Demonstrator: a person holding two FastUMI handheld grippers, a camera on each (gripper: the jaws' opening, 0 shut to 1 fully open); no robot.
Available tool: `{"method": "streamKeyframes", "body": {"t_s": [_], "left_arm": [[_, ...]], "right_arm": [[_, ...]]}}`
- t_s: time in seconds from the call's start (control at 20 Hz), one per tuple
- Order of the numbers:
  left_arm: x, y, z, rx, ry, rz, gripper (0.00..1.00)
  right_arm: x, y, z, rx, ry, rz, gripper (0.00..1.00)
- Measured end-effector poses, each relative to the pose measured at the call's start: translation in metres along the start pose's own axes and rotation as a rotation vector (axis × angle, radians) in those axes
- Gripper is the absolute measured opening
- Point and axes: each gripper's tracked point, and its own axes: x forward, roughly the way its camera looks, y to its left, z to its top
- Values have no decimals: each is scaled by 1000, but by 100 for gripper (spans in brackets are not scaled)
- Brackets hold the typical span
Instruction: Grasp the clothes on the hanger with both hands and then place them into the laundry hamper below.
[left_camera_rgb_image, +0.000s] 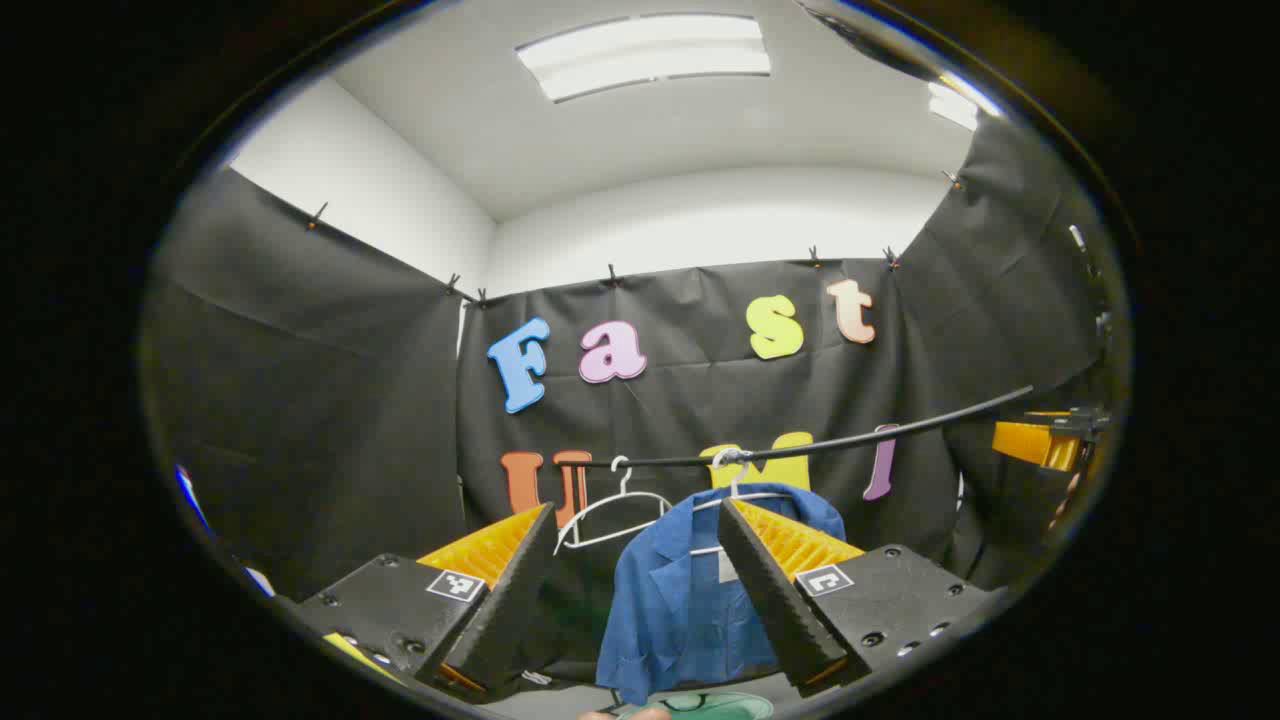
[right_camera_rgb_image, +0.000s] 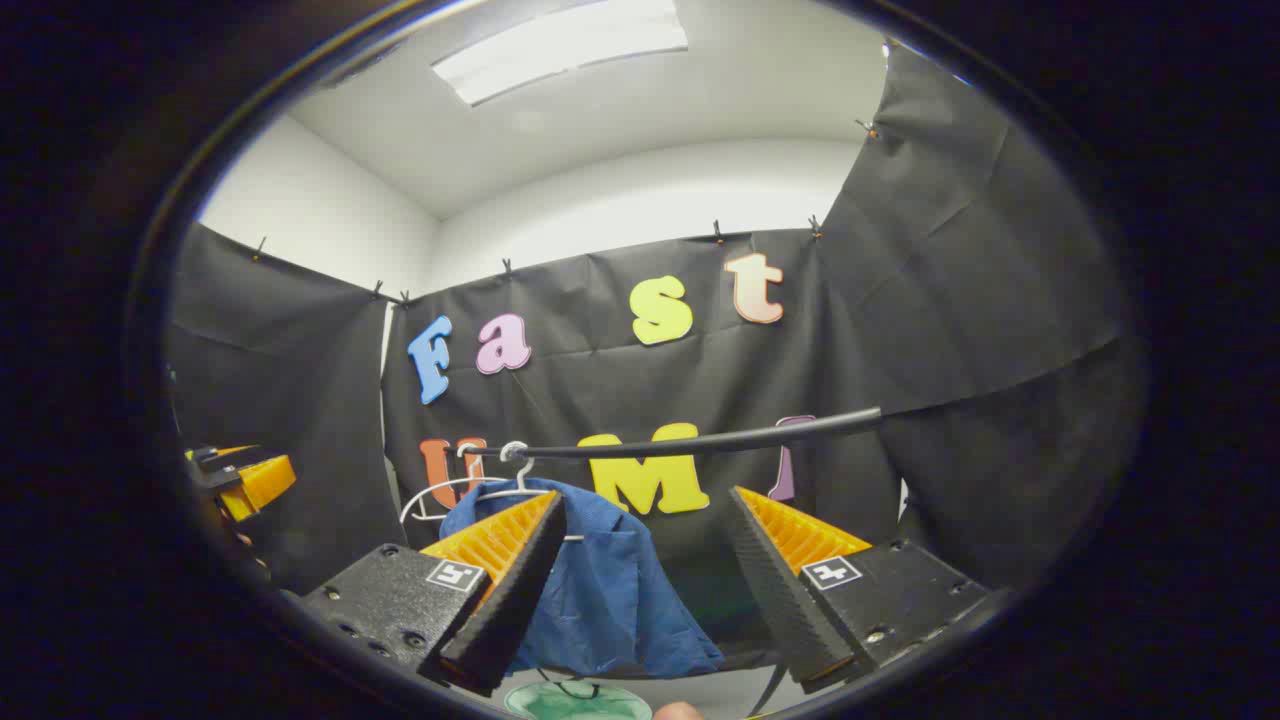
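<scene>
**Both claws wide open, shirt on the rail**

Black rail (left_camera_rgb_image: 850, 440) crosses the booth. Blue shirt (left_camera_rgb_image: 680, 600) hangs from it on a white hanger (left_camera_rgb_image: 735, 495); a bare hanger (left_camera_rgb_image: 610, 515) hangs beside it. Left gripper (left_camera_rgb_image: 635, 590) and right gripper (right_camera_rgb_image: 640, 580) are spread wide, holding nothing, short of the shirt. Green hamper (right_camera_rgb_image: 578, 700) below is cut off by the frame edge.

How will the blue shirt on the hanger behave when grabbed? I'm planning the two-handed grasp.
The blue shirt drapes in soft folds from its hanger, so it is probably floppy and will sag between two grips. It looks like thin fabric, likely light. The hanger hooks over the rail, so a tug may swing or slide it.
</scene>
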Motion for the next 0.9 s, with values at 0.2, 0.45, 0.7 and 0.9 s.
{"method": "streamKeyframes", "body": {"t_s": [0.2,0.45,0.7,0.9], "left_arm": [[16,19,-23,14,39,-17,98],[19,27,-52,-48,100,-22,99],[12,26,-52,-80,103,-16,99],[14,37,-50,-74,81,20,99]], "right_arm": [[15,28,-19,-41,20,-32,100],[19,38,-23,-94,40,-36,99],[23,38,-31,-101,61,-22,100],[33,35,-41,-65,90,-55,100]]}}
